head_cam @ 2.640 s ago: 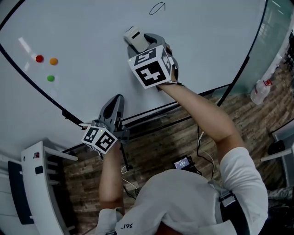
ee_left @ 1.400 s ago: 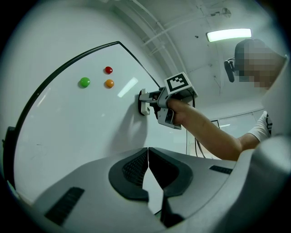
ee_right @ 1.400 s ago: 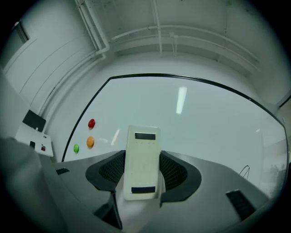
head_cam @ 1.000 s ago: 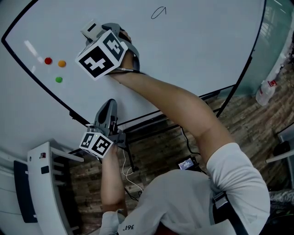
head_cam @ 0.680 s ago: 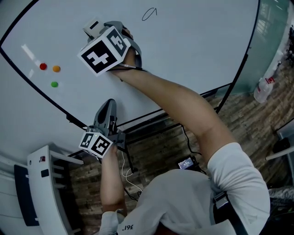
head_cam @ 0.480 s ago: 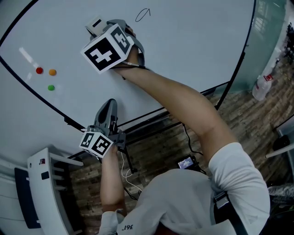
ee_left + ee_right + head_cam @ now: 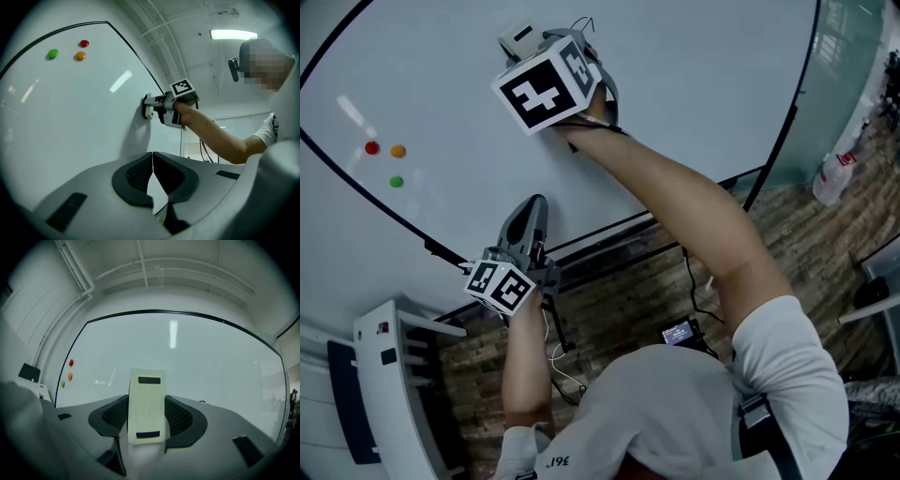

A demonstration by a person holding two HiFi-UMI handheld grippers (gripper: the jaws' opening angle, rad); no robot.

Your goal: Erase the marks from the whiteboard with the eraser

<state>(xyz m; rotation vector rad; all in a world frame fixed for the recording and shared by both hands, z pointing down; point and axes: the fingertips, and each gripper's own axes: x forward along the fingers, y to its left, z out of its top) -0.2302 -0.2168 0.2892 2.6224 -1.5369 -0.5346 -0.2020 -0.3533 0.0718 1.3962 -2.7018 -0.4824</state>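
Head view, with both gripper views. Your right gripper [image 7: 540, 49] has its jaws clamped on the two long sides of the eraser [image 7: 147, 404] and presses it flat against the upper part of the whiteboard [image 7: 703, 84]. Your left gripper [image 7: 153, 164] hangs low by the board's bottom edge, jaws together with nothing between them. It takes no part in the work.

The step in hand appears to be the wiping pass itself. One pen mark [image 7: 581, 23] shows, a thin scribble just to the right of the eraser and partly hidden behind the gripper. The next move probably calls for sliding the eraser rightward over that scribble. Keep its face flat on the board and the pressure even, so that no edge lifts and skips the ink. The red [image 7: 372, 147], orange [image 7: 397, 150] and green [image 7: 396, 181] magnets sit well apart to the left, clear of that path.

Compared with half a second earlier, the eraser has shifted right, away from the magnets. The gap to the mark, then plainly open, has almost closed. The left gripper has kept its place.
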